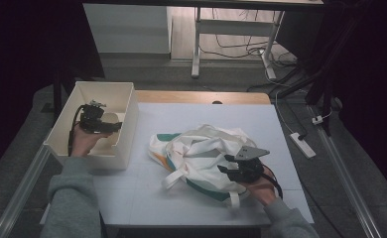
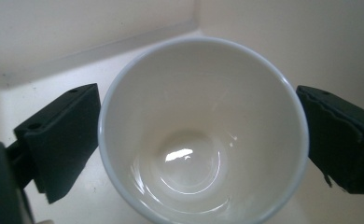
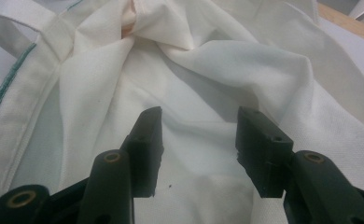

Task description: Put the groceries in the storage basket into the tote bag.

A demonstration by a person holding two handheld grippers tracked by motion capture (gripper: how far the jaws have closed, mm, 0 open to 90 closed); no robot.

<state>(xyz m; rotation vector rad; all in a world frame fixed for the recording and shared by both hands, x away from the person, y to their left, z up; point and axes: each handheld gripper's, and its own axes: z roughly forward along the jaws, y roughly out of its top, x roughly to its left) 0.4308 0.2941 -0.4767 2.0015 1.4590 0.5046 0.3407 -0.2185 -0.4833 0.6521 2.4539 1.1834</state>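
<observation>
Cup (image 2: 203, 135), white and empty, stands between the jaws of my left gripper (image 2: 203, 140) inside the cream bin (image 1: 127, 106) at the table's left edge; the pads sit at its rim on either side, though I cannot tell whether they press on it or have just let go. Nearest me on the right, my right gripper (image 3: 199, 140) rests over the white tote bag (image 1: 201, 153), jaws half apart and closed on nothing, the cloth lying loose beneath them. Beyond it, the bag lies crumpled on the white table (image 1: 181, 119), teal and orange trim showing. My judgement: the cup is set down in the bin, and the bag remains to be handled.
</observation>
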